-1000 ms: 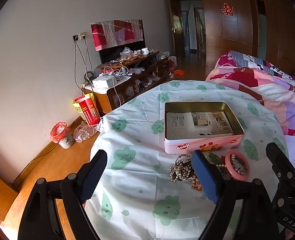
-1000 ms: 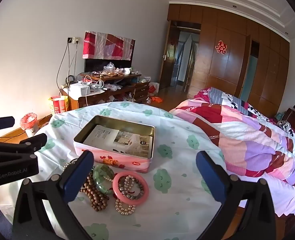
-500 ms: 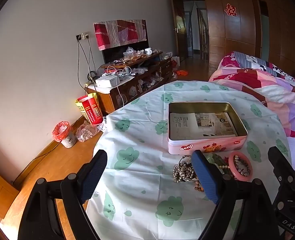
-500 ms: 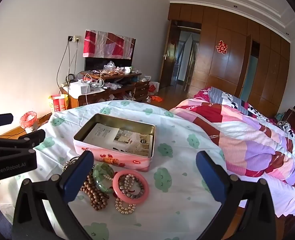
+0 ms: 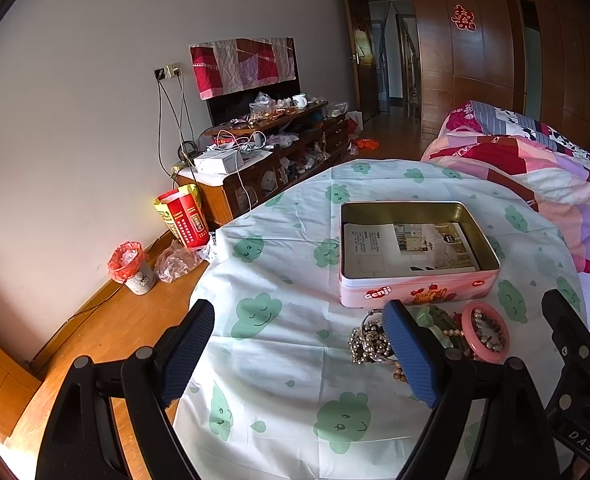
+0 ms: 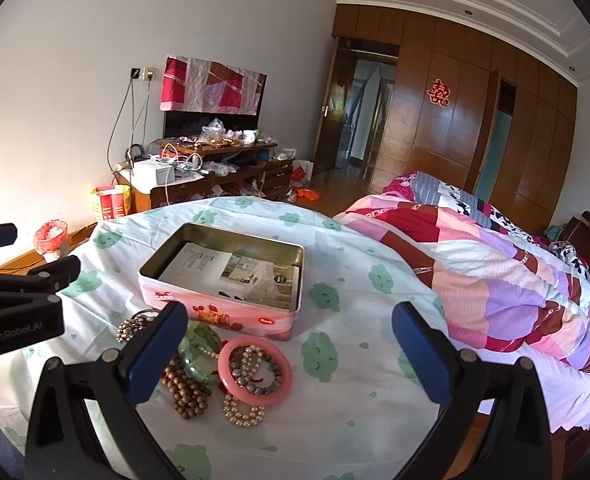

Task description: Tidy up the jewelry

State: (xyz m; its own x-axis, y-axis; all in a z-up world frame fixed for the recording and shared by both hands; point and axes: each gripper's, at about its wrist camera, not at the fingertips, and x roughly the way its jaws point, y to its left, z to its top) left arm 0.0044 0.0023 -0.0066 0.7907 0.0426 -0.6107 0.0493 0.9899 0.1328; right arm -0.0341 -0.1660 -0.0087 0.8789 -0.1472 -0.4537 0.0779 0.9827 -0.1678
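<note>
A pink tin box (image 5: 419, 294) (image 6: 223, 312) stands open on the round table with a paper leaflet inside. In front of it lies a pile of jewelry: a pink bangle (image 6: 255, 376) (image 5: 487, 332), a green jade bangle (image 6: 199, 354), a brown wooden bead bracelet (image 6: 185, 394), a pearl strand (image 6: 243, 414) and silver beads (image 5: 369, 344) (image 6: 129, 328). My left gripper (image 5: 299, 354) is open and empty, above the table left of the pile. My right gripper (image 6: 289, 352) is open and empty, hovering just over the pile.
The table wears a white cloth with green clouds (image 5: 279, 280). A bed with a patchwork quilt (image 6: 495, 280) is close on the right. A cluttered TV cabinet (image 5: 267, 160), a red bag and a small bin (image 5: 133, 268) stand along the left wall.
The view from both wrists has shifted slightly, the left drifting a little; both grippers stay open and the jewelry and tin have not moved.
</note>
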